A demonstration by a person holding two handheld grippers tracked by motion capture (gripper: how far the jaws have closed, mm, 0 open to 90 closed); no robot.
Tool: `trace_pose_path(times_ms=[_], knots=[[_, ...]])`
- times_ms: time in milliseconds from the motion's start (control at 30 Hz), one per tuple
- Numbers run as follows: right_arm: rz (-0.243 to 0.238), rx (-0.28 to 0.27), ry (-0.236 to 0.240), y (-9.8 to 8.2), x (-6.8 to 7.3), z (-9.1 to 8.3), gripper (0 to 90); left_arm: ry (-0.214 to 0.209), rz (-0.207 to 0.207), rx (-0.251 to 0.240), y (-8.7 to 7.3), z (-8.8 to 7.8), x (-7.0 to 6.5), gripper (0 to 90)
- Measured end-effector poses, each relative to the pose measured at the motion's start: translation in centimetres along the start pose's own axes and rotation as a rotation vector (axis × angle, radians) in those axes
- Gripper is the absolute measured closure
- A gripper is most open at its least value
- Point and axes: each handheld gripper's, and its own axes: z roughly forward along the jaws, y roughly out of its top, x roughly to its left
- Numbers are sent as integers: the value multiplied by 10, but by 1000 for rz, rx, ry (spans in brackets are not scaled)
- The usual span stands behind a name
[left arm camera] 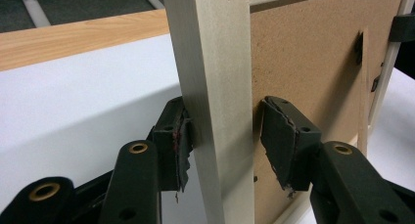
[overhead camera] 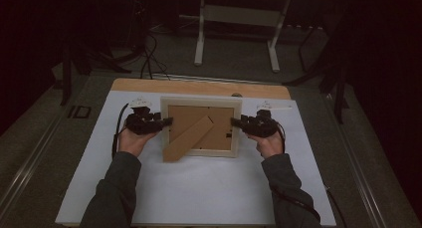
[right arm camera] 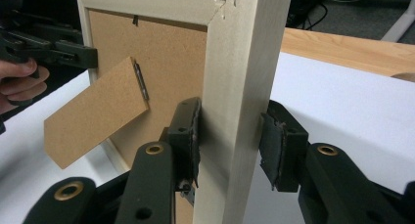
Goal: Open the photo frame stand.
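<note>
A pale wooden picture frame [overhead camera: 201, 101] has its brown backing board towards me, and its cardboard stand leg [overhead camera: 189, 138] swings out at the lower left. My left gripper [overhead camera: 168, 121] is shut on the frame's left rail [left arm camera: 215, 87], one pad on each face. My right gripper [overhead camera: 234, 121] is shut on the right rail [right arm camera: 240, 87] in the same way. In the right gripper view the stand leg [right arm camera: 93, 119] hangs away from the backing, and the left gripper [right arm camera: 73, 53] shows beyond it. A hand holds each gripper from below.
A white sheet [overhead camera: 199, 188] covers most of the wooden tabletop [overhead camera: 149, 85], whose bare strip runs along the far edge. Beyond the table, on the dark floor, stand a white desk frame [overhead camera: 239, 19] and some cables [overhead camera: 149, 58].
</note>
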Motion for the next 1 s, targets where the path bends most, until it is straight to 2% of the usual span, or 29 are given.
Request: trace_pose_path(times_ms=[333,500,767,1000], knots=[[-24,17,-31,3,0,0,606,15,17,-4,3,-1,-4,562],[-35,32,-57,6,0,1,601,27,22,-10,4,-1,-6,568],[-82,34,-99,12,4,2,596,47,34,-14,6,-2,-7,568],[-96,44,-138,14,4,5,591,62,45,-15,9,-1,-9,572]])
